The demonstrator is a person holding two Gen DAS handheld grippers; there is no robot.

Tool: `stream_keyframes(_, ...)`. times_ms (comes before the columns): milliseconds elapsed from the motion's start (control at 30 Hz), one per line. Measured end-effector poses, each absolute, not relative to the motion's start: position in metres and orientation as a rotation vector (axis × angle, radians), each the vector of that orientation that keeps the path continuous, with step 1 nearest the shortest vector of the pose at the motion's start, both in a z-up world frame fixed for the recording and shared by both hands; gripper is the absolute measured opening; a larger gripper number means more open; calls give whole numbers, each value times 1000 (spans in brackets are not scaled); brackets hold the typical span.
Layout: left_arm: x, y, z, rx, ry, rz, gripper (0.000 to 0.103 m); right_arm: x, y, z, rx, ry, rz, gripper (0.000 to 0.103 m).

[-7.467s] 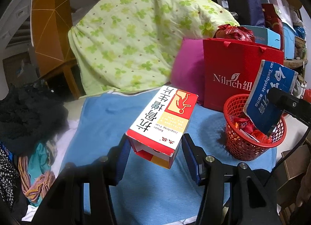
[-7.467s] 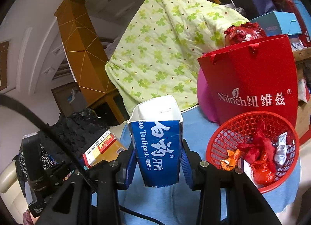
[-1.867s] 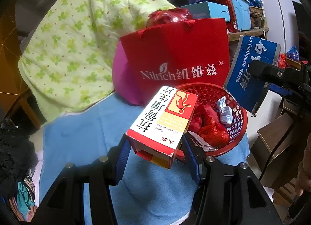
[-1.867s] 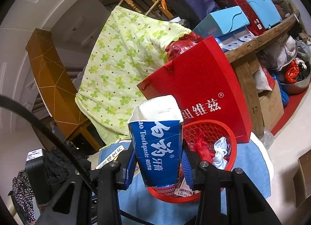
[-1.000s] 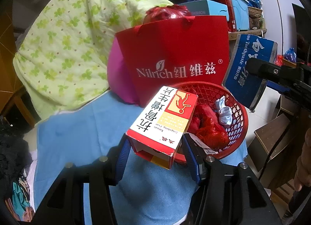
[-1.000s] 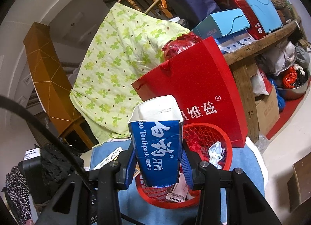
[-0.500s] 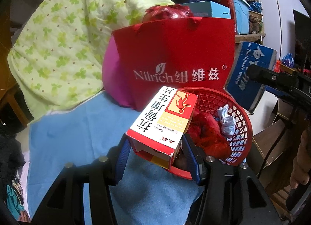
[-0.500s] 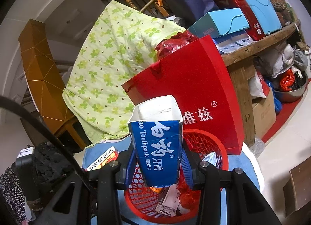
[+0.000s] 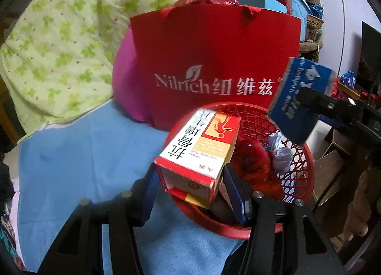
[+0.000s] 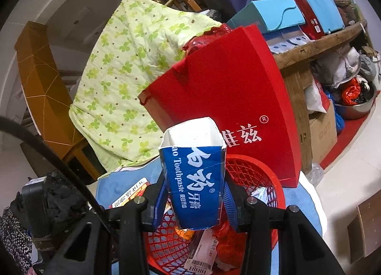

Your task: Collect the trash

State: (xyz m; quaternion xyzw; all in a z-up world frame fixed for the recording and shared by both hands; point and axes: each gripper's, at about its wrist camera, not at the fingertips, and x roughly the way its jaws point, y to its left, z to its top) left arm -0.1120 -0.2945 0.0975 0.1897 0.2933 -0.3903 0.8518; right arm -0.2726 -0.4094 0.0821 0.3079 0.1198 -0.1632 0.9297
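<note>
My left gripper (image 9: 190, 183) is shut on a white, red and yellow medicine box (image 9: 198, 150) and holds it over the near rim of a red mesh basket (image 9: 302, 156). My right gripper (image 10: 194, 200) is shut on a blue toothpaste box (image 10: 194, 187), open end up, held above the same basket (image 10: 245, 168). The toothpaste box also shows in the left wrist view (image 9: 300, 99), above the basket's far right side. The basket holds red wrappers (image 9: 254, 160), a crumpled pale wrapper (image 9: 281, 156) and a barcode slip (image 10: 198, 258).
The basket sits on a blue cloth (image 9: 71, 156). A red Nilrich paper bag (image 9: 214, 61) stands right behind it, with a magenta cushion (image 9: 126, 84) and a green floral quilt (image 9: 59, 37) to the left. A wooden shelf (image 10: 321, 41) with boxes stands at the right.
Both grippers have moved closer over the basket. The medicine box now sits over the near rim and the toothpaste box hangs above the basket. Both grips are unchanged.
</note>
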Motion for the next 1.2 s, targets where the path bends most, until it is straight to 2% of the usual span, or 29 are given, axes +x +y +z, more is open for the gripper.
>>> stream_keyframes(100,-114,-299,94,403,613,-841,57,-268,-420,76,674,251,-331,50)
stream_keyframes(133,-115,-300,94,406,611,-846,57,-267,-423,74,690,249,-327,53)
stream_keyframes(167,-117,-300,92,411,609,-854,57,-266,-426,72,708,244,-328,60)
stream_keyframes(233,-117,-301,92,416,608,-856,58,-266,-429,71,728,233,-327,64)
stream_keyframes(333,-117,-298,92,414,610,-856,67,-268,-427,69,732,227,-319,64)
stream_keyframes(533,-121,-286,96,417,589,-823,70,-275,-414,70,705,246,-331,64)
stream_keyframes(667,-126,-271,100,416,573,-803,81,-282,-401,71,676,271,-335,64)
stream_keyframes(900,-137,-237,115,412,525,-756,82,-298,-368,90,605,308,-325,64)
stream_keyframes(1000,-141,-221,123,400,515,-722,83,-305,-347,104,550,310,-325,71)
stream_keyframes(1200,-154,-186,138,389,479,-635,83,-315,-311,128,455,329,-333,71)
